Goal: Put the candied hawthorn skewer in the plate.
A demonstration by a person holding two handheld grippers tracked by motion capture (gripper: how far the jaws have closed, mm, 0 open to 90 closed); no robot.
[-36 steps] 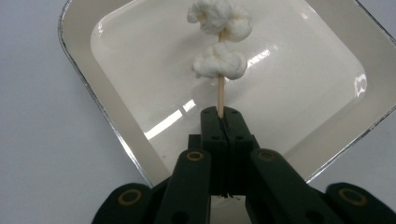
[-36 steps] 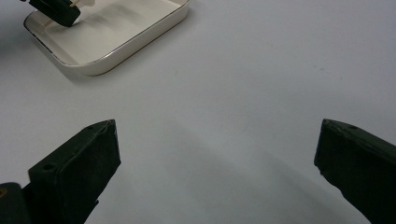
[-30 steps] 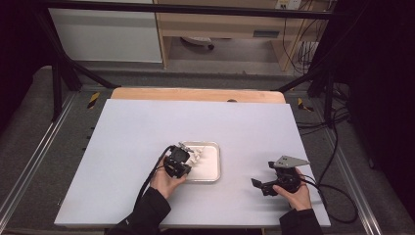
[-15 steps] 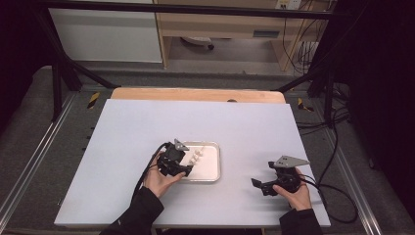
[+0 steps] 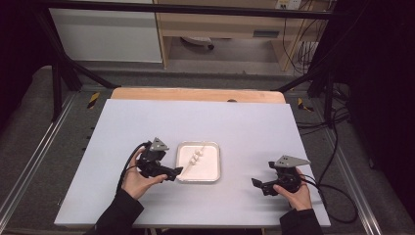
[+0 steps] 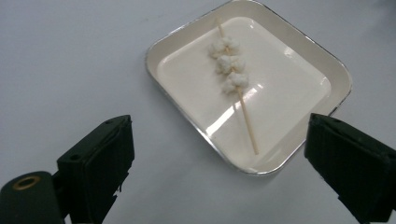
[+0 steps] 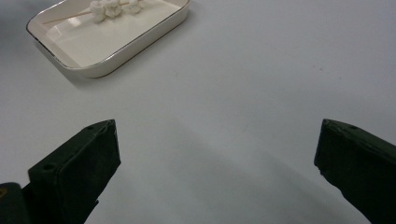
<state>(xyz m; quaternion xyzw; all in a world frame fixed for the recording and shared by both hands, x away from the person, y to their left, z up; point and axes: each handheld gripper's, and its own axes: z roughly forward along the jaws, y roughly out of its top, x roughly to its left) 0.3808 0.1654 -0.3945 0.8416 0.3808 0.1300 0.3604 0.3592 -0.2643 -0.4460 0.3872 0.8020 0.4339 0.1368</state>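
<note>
A wooden skewer with three white lumps (image 5: 196, 157) lies slanted in a white square tray (image 5: 215, 164) at the middle of the table. My left gripper (image 5: 175, 173) hovers just off the tray's near-left corner. Its jaws have just been opening and now stand open with nothing held. In the left gripper view the skewer (image 6: 229, 65) rests in the tray (image 6: 289, 93) beyond the left gripper (image 6: 222, 140). My right gripper (image 5: 257, 184) sits low at the right, open and empty. The right gripper view shows the right gripper (image 7: 218, 135) over bare table, with the tray (image 7: 140, 44) and skewer (image 7: 112, 7) far off.
The pale grey tabletop (image 5: 147, 122) ends in a wooden strip (image 5: 195, 94) at the far side. Black frame posts stand at the back corners, and cables (image 5: 337, 147) trail off the right edge. Metal rails run along both sides of the table.
My left gripper has drawn back to the left, out of the tray, and its jaws have opened. The skewer stays lying in the tray. The right gripper has kept still.
</note>
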